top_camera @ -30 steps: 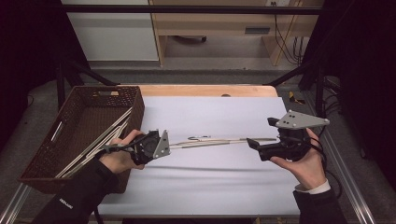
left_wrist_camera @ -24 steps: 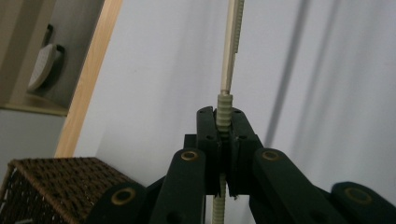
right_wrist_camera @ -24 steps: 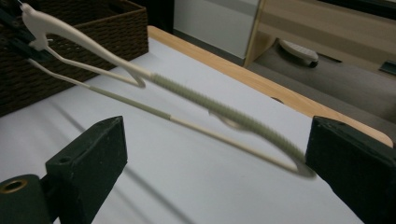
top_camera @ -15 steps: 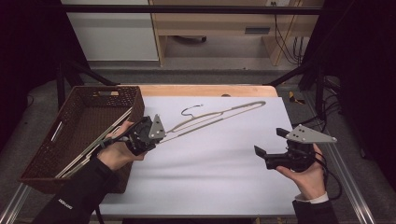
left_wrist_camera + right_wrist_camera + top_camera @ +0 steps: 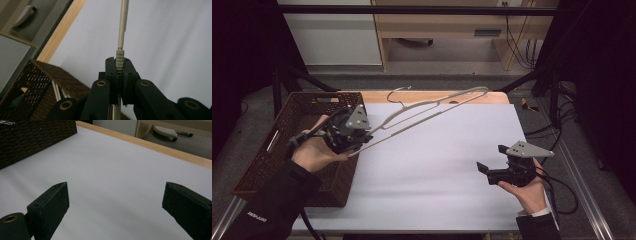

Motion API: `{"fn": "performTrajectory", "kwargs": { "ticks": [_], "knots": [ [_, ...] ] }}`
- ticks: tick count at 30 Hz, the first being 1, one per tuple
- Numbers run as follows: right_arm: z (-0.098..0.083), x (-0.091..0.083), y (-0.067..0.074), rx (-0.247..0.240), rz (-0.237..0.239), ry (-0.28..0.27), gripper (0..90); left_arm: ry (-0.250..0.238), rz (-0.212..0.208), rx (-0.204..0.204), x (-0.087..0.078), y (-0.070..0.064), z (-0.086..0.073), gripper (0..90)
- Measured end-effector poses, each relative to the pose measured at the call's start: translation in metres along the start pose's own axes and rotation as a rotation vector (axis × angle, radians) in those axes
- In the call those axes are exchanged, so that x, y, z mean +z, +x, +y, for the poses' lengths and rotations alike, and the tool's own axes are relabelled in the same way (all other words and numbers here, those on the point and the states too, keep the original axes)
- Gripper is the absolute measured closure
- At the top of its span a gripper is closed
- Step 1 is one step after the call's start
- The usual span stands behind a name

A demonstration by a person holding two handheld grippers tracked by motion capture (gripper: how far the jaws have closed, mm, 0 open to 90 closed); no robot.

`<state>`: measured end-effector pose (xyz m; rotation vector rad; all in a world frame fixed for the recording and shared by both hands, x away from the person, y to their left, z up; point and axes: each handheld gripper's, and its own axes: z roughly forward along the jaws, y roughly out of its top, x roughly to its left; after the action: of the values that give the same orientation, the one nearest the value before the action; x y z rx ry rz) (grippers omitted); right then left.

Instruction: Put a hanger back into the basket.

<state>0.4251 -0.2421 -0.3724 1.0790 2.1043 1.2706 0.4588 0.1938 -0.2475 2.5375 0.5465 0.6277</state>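
A beige clothes hanger (image 5: 432,107) slants up over the white table, its metal hook (image 5: 398,93) near the far wooden edge. My left gripper (image 5: 358,141) is shut on the hanger's lower end beside the basket; in the left gripper view the ribbed hanger end (image 5: 119,67) is pinched between the two black pads of the left gripper (image 5: 119,75). My right gripper (image 5: 486,170) sits low over the table's right part, held in a hand, jaws wide apart. In the right gripper view the right gripper (image 5: 117,200) has nothing between its fingers.
A dark brown woven basket (image 5: 287,145) stands at the table's left edge with pale rods (image 5: 58,90) inside. A white sheet (image 5: 437,165) covers the table, with a wooden strip (image 5: 422,95) along the far edge. Black frame posts and cables flank the table.
The left gripper has lifted and swung the hanger up toward the far edge. The right gripper has let go of the hanger's other end and sunk toward the table's right front.
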Motion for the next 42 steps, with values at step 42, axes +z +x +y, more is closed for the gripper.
{"fn": "performTrajectory", "kwargs": {
  "ticks": [42],
  "knots": [
    [-0.009,0.019,0.013,-0.043,0.029,0.056,8.2,0.275,0.277,-0.382,-0.049,0.069,-0.191,85.7]
  ]
}}
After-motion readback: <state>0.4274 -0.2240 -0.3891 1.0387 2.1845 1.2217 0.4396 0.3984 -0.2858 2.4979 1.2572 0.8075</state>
